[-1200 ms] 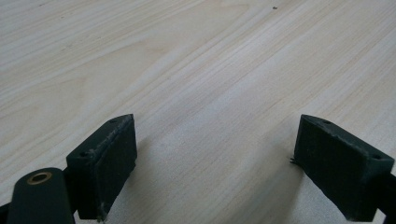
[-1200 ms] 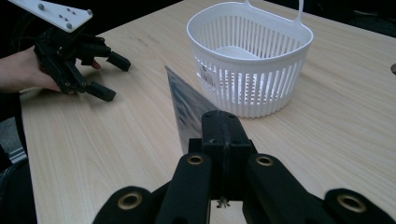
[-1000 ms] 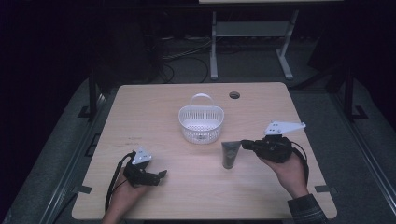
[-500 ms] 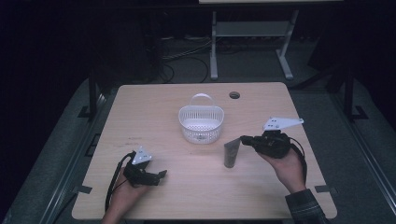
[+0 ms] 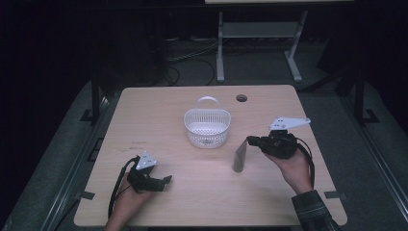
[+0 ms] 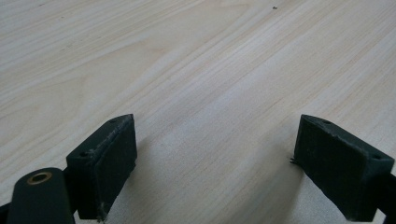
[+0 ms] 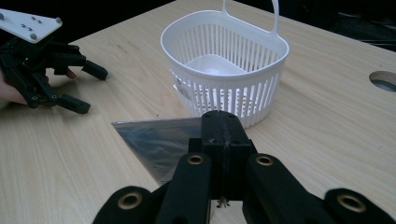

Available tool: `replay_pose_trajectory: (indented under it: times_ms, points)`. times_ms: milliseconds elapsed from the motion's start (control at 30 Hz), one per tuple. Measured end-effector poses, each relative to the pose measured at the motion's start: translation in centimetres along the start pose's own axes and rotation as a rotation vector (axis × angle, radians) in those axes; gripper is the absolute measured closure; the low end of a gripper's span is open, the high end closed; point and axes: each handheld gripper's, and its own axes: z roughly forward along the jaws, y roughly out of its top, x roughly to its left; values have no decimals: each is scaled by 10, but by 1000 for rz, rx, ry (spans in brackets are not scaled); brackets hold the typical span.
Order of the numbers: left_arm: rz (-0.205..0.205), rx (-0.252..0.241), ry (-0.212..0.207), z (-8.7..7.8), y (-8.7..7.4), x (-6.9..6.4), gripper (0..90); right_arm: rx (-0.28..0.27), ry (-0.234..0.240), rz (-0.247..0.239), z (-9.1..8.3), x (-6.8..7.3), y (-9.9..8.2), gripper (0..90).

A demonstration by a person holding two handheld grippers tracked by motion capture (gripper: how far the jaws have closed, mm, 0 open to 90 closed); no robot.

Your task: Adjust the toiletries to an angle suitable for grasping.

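Note:
My right gripper [image 5: 250, 140] [image 7: 225, 128] is shut on the top edge of a grey foil pouch [image 5: 239, 155] [image 7: 161, 142], which hangs down with its lower end at or just above the wooden table [image 5: 159, 110]. A white slotted basket [image 5: 207, 126] [image 7: 226, 70] with a handle stands at the table's middle, left of and behind the pouch. My left gripper [image 5: 164, 182] [image 6: 215, 168] rests near the front left of the table, jaws wide open over bare wood with nothing between them. In the right gripper view the left gripper [image 7: 81, 88] lies at the upper left.
A round cable hole [image 5: 241, 98] [image 7: 384, 80] sits in the table behind the basket to its right. Beyond the far edge are a metal stand [image 5: 260, 33] and cables on a dark floor. Bare wood lies between the two grippers.
The right gripper has lifted slightly and drawn the pouch more upright. The left gripper has stayed where it was.

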Motion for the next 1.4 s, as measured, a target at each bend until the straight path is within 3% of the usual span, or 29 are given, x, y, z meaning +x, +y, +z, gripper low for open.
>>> replay_pose_trajectory:
  times_ms: [467, 567, 800, 867, 1000, 1033, 1167, 1400]
  points:
    - [0, 0, 0, 0, 0, 0, 122, -7, 1, 1, -3, -5, 0, 898]
    - [0, 0, 0, 0, 0, 0, 122, -12, 8, 9, -7, -6, -1, 850]
    - [1, 0, 0, 0, 0, 0, 122, -6, 11, 31, -14, -7, -3, 571]
    - [1, 0, 0, 0, 0, 0, 122, -5, 15, 36, -16, -6, -4, 440]
    - [1, 0, 0, 0, 0, 0, 122, 0, 24, 38, -17, -4, -4, 334]
    - [1, 0, 0, 0, 0, 0, 122, 4, 13, 33, -17, -2, -5, 260]
    - [1, 0, 0, 0, 0, 0, 122, 10, 10, 15, -15, 2, -5, 176]
    - [1, 1, -1, 0, 0, 0, 122, 9, 22, -3, -11, 8, -3, 134]
